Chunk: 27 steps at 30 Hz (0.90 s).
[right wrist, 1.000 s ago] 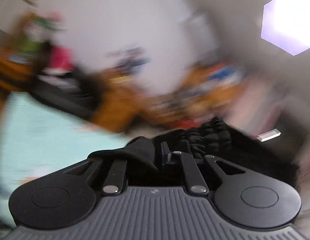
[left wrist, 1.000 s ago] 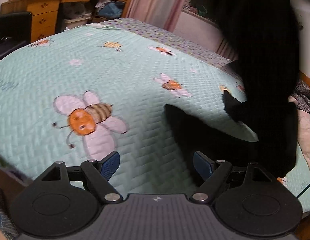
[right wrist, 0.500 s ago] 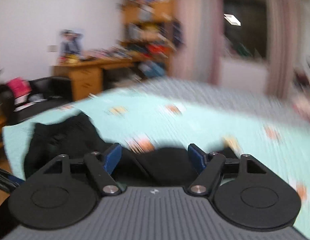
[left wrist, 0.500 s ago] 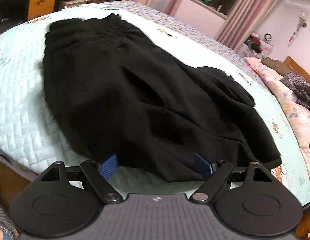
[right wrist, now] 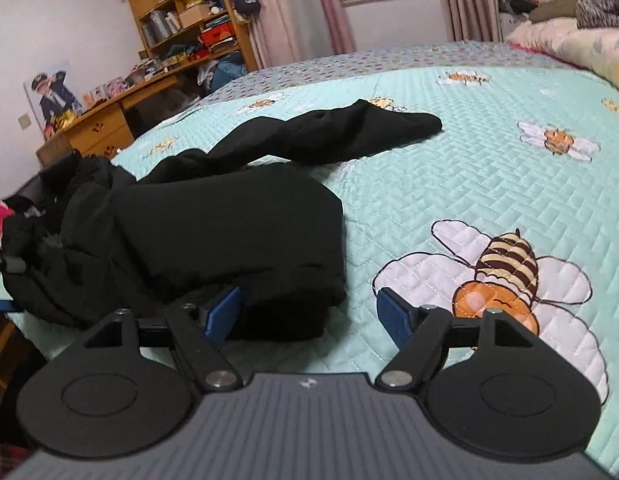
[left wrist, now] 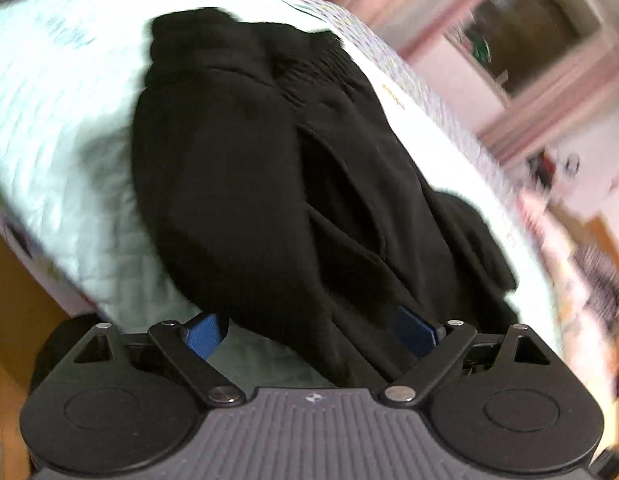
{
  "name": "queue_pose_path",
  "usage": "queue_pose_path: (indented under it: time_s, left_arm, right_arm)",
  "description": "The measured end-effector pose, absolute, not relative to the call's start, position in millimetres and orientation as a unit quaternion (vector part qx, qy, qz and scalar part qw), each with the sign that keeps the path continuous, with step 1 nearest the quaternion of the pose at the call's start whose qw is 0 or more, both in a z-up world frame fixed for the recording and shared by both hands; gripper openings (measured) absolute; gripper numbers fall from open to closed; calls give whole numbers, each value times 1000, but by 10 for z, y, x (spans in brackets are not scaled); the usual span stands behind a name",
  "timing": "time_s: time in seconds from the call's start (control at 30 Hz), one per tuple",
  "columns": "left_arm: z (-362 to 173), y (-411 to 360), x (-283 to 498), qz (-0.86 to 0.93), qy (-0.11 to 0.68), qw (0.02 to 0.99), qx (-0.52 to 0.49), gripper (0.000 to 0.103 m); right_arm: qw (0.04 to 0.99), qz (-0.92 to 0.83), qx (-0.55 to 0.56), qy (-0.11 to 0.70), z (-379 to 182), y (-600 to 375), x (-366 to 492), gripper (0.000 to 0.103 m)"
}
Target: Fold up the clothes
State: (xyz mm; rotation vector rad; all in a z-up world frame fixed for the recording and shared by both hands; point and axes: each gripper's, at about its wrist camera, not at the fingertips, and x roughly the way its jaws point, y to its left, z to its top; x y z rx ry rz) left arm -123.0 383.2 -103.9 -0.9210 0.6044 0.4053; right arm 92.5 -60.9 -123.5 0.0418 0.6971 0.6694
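Bedroom, bee-print quilt [right wrist: 489,168] as work surface. Black garment [right wrist: 229,220] lies rumpled near the bed's edge, unfolded. My left gripper [left wrist: 309,332] is opening wide over its near hem; right gripper [right wrist: 307,314] gapes, gripping nothing. Step: spreading flat. Next I need corner grips.

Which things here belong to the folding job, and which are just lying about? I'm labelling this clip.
Job: black garment, bee quilt it lies on, left gripper, right gripper.

Lying about: desk, bookshelf, pillows, curtains.
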Motion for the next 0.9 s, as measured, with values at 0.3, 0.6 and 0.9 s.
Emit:
queue_pose_path:
  time_s: [0.3,0.6,0.9]
  left_arm:
    - [-554,3714,-1139,111,210,877,-418,94]
    - [-702,3644,-574,92,254,856,-440,100]
    - [-1249,3877,-114,172,278,783,-530,102]
  right_arm:
    - [887,328,39,322,-1104,-667,891,77]
    - [891,315,45,325,-1112,-776,825,78]
    - [886,310,69,337,-1162,-832,882,78]
